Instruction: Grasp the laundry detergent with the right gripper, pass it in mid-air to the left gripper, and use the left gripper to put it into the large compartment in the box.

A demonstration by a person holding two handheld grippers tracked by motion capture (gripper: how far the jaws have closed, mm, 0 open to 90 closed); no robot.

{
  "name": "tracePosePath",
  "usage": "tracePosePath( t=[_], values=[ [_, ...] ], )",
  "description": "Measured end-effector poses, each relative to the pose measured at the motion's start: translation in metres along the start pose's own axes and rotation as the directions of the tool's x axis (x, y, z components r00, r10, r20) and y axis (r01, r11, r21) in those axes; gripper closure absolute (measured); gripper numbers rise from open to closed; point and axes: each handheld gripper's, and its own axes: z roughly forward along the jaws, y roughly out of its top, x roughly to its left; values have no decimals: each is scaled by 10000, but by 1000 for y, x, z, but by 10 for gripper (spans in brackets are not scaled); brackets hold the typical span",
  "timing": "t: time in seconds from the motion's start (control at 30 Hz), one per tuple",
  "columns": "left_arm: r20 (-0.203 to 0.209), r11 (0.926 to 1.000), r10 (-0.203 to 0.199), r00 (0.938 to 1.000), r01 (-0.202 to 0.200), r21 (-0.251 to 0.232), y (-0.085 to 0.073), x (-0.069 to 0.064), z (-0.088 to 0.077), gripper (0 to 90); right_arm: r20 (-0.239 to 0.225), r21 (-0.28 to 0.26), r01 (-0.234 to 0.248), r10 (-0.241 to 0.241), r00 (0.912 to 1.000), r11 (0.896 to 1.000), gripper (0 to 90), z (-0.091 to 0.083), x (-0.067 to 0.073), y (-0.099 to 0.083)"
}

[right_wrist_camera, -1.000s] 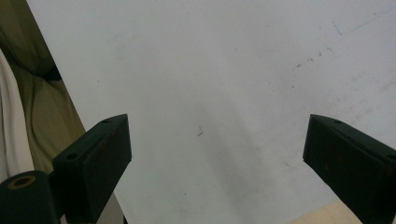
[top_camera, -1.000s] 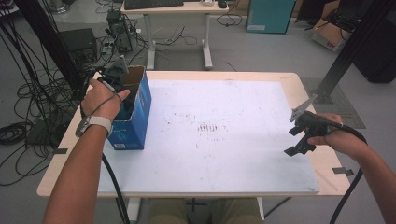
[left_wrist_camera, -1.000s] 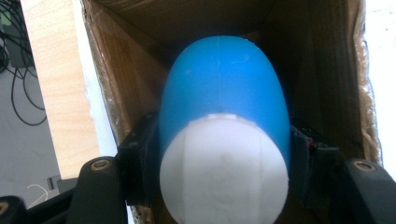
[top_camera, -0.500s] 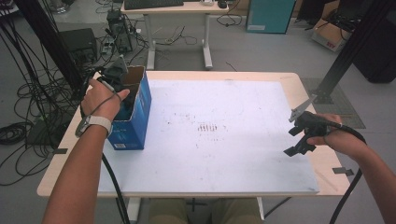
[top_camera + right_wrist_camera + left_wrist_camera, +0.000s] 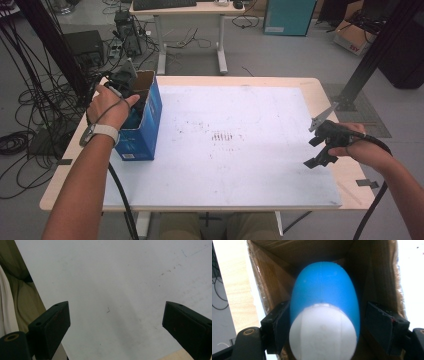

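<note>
A white board (image 5: 240,145) covers a wooden table (image 5: 65,175); cables (image 5: 30,90) and a desk (image 5: 190,7) lie beyond. Left gripper (image 5: 324,322) has just been opening, a blue-white bottle (image 5: 324,315) loose between its jaws inside the box (image 5: 145,120). Right gripper (image 5: 117,325) gapes empty.

A blue-and-white capsule (image 5: 324,315) lies in a blue, brown-lined box (image 5: 150,117) on a white board (image 5: 240,145).
</note>
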Motion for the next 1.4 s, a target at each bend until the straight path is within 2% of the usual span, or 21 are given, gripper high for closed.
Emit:
tracePosePath(
  t=[0.1,0.23,0.47,0.7,0.83,0.87,0.93,1.03,1.07,1.13,1.2,1.23,1.27,1.3,1.33,1.37,1.4],
  values=[
    [110,9999,-2,9999,3,-113,-1,1,-4,225,-8,49,66,-66,10000,10000,79,1,0,2],
    [98,9993,126,9999,-123,-345,0,-1,-13,123,-8,55,119,-119,9999,9999,79,2,2,5],
    [70,9939,554,9984,-545,-954,1,-4,-38,93,17,76,146,-146,9999,9999,79,0,3,4],
    [0,9800,1160,9932,-1145,-1627,0,-11,-65,83,134,98,55,-56,9999,9999,79,-8,6,2],
    [196,9687,1659,9860,-1592,-1907,-2,-22,-75,83,210,6,91,-91,9997,10000,79,-14,7,1],
    [274,9636,1933,9808,-1845,-1937,-2,-25,-78,83,242,-9,73,-73,9997,10000,79,-15,7,1],
    [189,9464,2484,9685,-2385,-2177,-2,-32,-83,86,263,-11,121,-120,9996,9999,79,-17,8,1],
    [296,9243,3121,9496,-2963,-2405,-2,-42,-90,85,310,-36,106,-104,9995,9999,79,-21,10,2],
    [265,9154,3419,9394,-3265,-2353,-2,-45,-93,83,321,-74,67,-65,9995,9999,79,-22,11,2],
    [255,9005,3751,9266,-3577,-2471,-2,-53,-97,82,340,-72,136,-134,9993,9999,79,-24,11,2],
    [266,8822,4163,9088,-3966,-2540,-3,-62,-100,82,360,-110,109,-105,9993,9999,79,-26,12,3],
    [345,8725,4392,8977,-4171,-2546,-4,-66,-102,82,357,-139,147,-142,9993,9998,79,-27,12,3],
    [376,8583,4677,8831,-4436,-2580,-4,-71,-103,82,361,-118,139,-135,9993,9998,79,-28,12,4],
    [346,8468,4863,8731,-4611,-2651,-5,-77,-103,85,367,-161,134,-129,9992,9998,79,-28,13,4],
    [394,8374,4976,8665,-4681,-2824,-7,-84,-102,84,369,-142,156,-151,9992,9998,79,-29,13,4],
    [402,8042,5636,8251,-5369,-2550,-7,-86,-103,84,360,-127,172,-167,9992,9998,79,-30,12,4],
    [553,7935,5805,8124,-5492,-2622,-8,-92,-101,86,364,-187,104,-98,9993,9998,79,-31,12,5]
  ],
)
